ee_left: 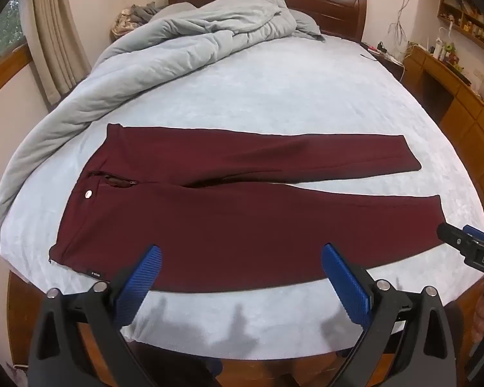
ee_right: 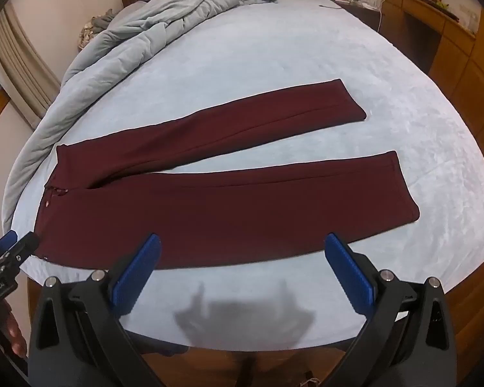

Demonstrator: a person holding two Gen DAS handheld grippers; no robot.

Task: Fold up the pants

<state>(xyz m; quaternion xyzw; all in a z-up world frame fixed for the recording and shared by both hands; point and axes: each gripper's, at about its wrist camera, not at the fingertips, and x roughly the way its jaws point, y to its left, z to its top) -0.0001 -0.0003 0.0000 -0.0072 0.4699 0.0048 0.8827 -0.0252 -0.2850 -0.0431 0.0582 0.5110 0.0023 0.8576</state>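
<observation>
While claws (ee_left: 240,259) gape, pants (ee_left: 229,206) just beyond

You are looking steeply down from both wrist cameras, past wide-apart blue-padded fingers, from near the foot edge of the pale blue bedsheet (ee_left: 274,96). Both views are sharing the flat maroon trousers (ee_left: 242,225), the left one facing the waistband, the right one facing the leg hems.

Pants (ee_left: 229,213) flat on the bed (ee_left: 274,96) before me, waist left, legs right, quilt (ee_left: 164,42) heaped behind along the left, my left gripper (ee_left: 241,267) and right gripper (ee_right: 242,258) over the near edge
</observation>
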